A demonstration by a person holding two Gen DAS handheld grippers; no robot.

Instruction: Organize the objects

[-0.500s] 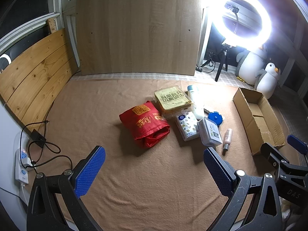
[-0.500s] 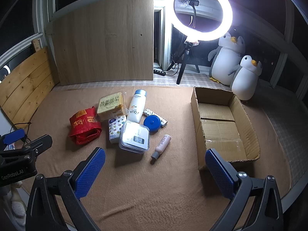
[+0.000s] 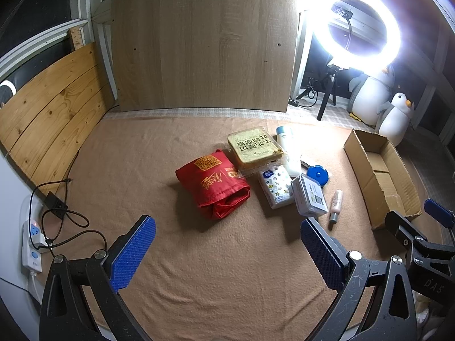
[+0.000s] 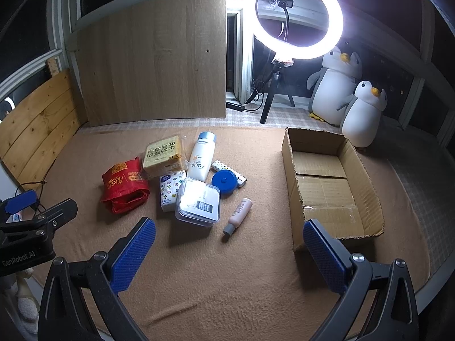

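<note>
Overhead, ring light [image 4: 294, 17]; tan blanket [image 4: 199, 284].

Black frames with silver screws carry ribbed blue pads on the fingers [image 4: 133, 255].

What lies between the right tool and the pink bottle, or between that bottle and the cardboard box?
Nothing visible. Bare blanket lies between the open right tool and the pink bottle, and bare blanket again from the bottle to the cardboard box. The clear plastic case sits close on the bottle's left, off both paths.
</note>
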